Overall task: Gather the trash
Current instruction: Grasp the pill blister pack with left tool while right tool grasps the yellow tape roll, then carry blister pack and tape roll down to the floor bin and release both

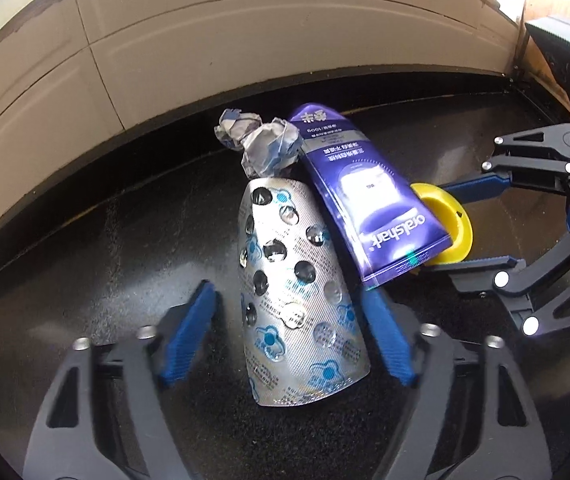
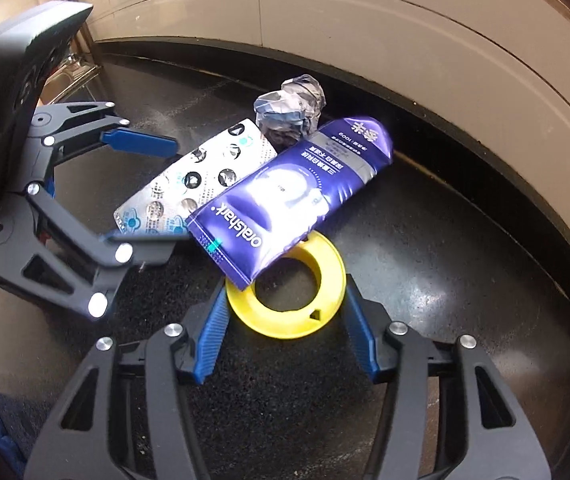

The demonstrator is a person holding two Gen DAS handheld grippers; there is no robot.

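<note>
A silver blister pack (image 1: 297, 300) lies on the black counter between the open fingers of my left gripper (image 1: 291, 320). A purple toothpaste tube (image 1: 365, 196) leans across its far right edge and over a yellow ring (image 1: 451, 220). A crumpled paper ball (image 1: 261, 140) lies behind them. In the right wrist view my right gripper (image 2: 285, 316) is open, with its fingers on either side of the yellow ring (image 2: 285, 308). The tube (image 2: 293, 196) overlaps the ring's far rim. The blister pack (image 2: 193, 184), the paper ball (image 2: 289, 108) and the left gripper (image 2: 153, 196) show there too.
The black speckled counter (image 1: 85, 280) ends at a beige tiled wall (image 1: 245, 52) close behind the trash. The right gripper (image 1: 481, 224) reaches in from the right in the left wrist view. A metal rack (image 2: 73, 76) stands at the counter's far left.
</note>
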